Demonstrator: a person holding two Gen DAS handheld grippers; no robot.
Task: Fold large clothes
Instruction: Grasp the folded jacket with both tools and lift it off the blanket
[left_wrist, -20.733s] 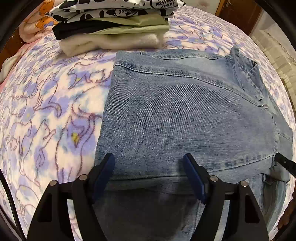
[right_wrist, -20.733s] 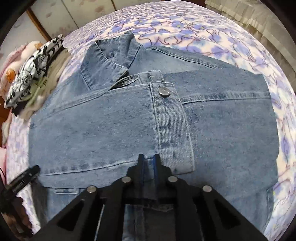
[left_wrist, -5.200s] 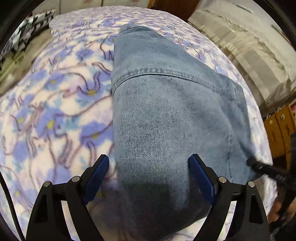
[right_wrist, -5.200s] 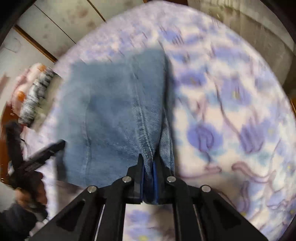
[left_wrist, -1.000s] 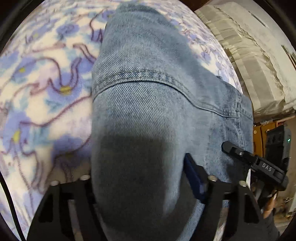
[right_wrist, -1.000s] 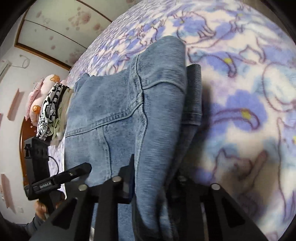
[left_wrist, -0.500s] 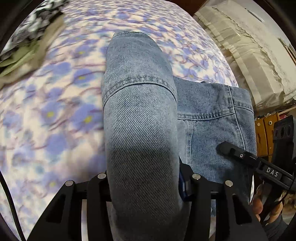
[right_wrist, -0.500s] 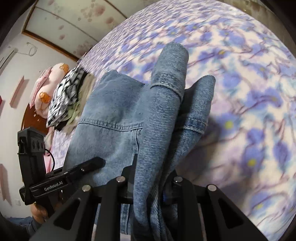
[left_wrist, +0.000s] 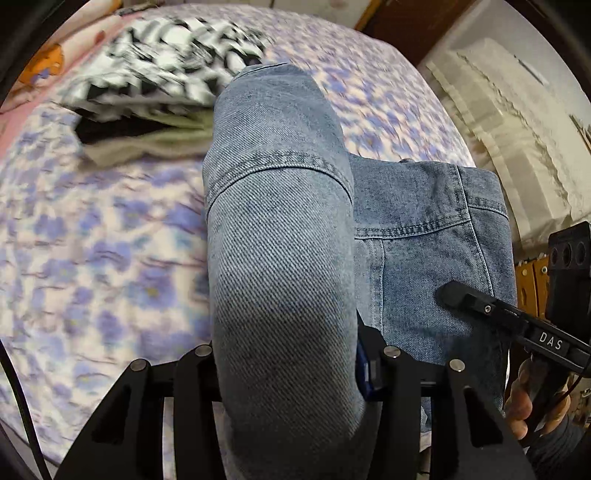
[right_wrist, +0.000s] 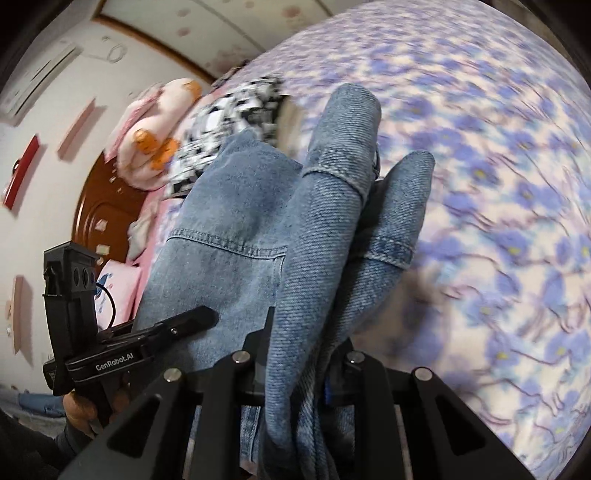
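The folded blue denim garment (left_wrist: 280, 236) hangs in a thick bundle between both grippers, lifted above the bed. My left gripper (left_wrist: 291, 369) is shut on its left end; the denim bulges over the jaws and hides the fingertips. My right gripper (right_wrist: 299, 354) is shut on the other end of the denim garment (right_wrist: 317, 236), whose layers drape over the jaws. Each gripper shows in the other's view: the right one in the left wrist view (left_wrist: 509, 317), the left one in the right wrist view (right_wrist: 140, 343).
A stack of folded clothes (left_wrist: 162, 74) with a black-and-white printed top lies on the purple floral bedspread (left_wrist: 92, 236), ahead and left. It also shows in the right wrist view (right_wrist: 229, 122), beside a pink plush (right_wrist: 155, 136). A brown headboard (right_wrist: 99, 199) stands behind.
Both grippers have lifted the folded denim off the bed and swung it toward the stack of folded clothes, which has come nearer in both views.
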